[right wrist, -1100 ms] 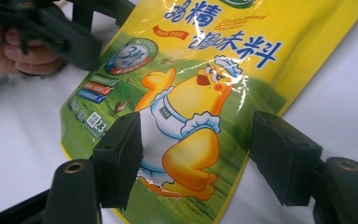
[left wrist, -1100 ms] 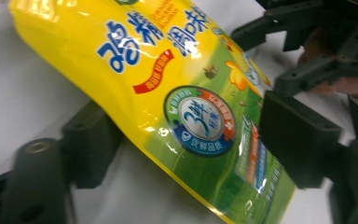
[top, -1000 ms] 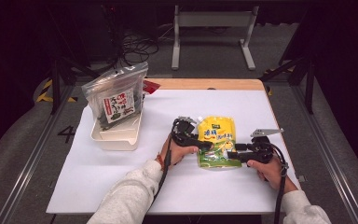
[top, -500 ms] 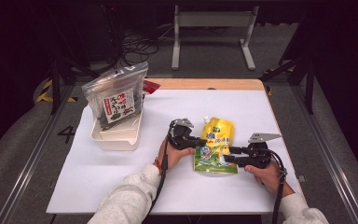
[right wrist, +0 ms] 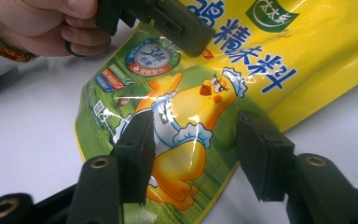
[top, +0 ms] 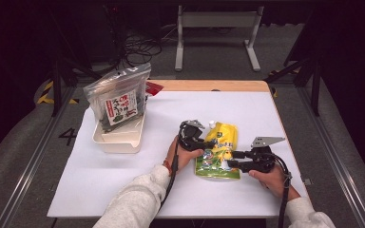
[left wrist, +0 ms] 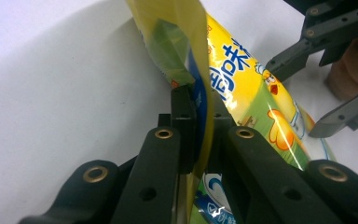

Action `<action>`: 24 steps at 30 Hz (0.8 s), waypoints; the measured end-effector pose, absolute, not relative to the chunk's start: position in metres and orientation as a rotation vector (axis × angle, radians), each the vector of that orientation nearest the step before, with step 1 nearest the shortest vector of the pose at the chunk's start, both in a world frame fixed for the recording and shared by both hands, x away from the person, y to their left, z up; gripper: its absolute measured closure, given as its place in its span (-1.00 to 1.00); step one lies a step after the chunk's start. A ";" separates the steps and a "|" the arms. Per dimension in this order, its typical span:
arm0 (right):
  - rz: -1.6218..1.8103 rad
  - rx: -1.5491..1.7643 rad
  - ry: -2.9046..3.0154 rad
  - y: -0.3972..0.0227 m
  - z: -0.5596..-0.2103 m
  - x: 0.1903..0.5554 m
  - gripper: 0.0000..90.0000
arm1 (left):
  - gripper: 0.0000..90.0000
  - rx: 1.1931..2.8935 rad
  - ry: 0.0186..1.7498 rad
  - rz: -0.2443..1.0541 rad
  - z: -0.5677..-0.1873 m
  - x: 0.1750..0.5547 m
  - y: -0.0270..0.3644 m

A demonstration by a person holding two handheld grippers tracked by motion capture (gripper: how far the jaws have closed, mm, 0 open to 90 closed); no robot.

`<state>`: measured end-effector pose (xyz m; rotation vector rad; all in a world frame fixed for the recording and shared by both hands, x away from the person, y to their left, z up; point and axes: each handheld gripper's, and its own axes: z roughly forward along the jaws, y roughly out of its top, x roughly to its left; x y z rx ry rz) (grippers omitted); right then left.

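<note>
I saw the yellow seasoning pouch [top: 218, 151] lying on the white desk [top: 123, 190], right of the middle and toward the near edge, its white cap pointing to the far side and its green bottom end toward me. In the left gripper view the pouch [left wrist: 242, 79] had its left edge lifted off the desk, folded up into a thin ridge. The left hand-held gripper [top: 200, 143] was clamped on that edge: its jaws had just been closing, and in its own view the left hand-held gripper [left wrist: 198, 130] had the film pinched tight between both pads. My left hand [top: 183, 154] sat just left of the pouch, fingers wrapped around the grip.

The right hand-held gripper [top: 229, 159] came in from the right, jaws pointing left over the pouch's lower half. In the right gripper view the right hand-held gripper [right wrist: 191, 149] stood with its jaws apart, straddling the cartoon chicken printed on the pouch [right wrist: 242, 70]; they had just been widening a little, and I could not tell whether the pads touched the film. The right hand [top: 271, 179] held it near the desk's right edge.

Farther off, at the far left of the desk, a cream tray [top: 119, 140] carried a clear bag of dark seaweed [top: 119, 102] standing upright, well apart from the pouch
</note>
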<state>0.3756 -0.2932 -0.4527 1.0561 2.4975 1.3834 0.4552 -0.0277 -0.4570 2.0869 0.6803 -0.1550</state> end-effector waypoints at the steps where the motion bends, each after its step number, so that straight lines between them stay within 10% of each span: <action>1: 1.370 1.051 2.492 -0.294 -0.451 0.374 -0.09 | 0.94 2.074 0.673 -0.150 -0.456 0.454 -0.027; 24: 1.296 1.000 2.388 -0.319 -0.431 0.327 -0.38 | 0.96 1.883 0.377 0.007 -0.383 0.401 0.003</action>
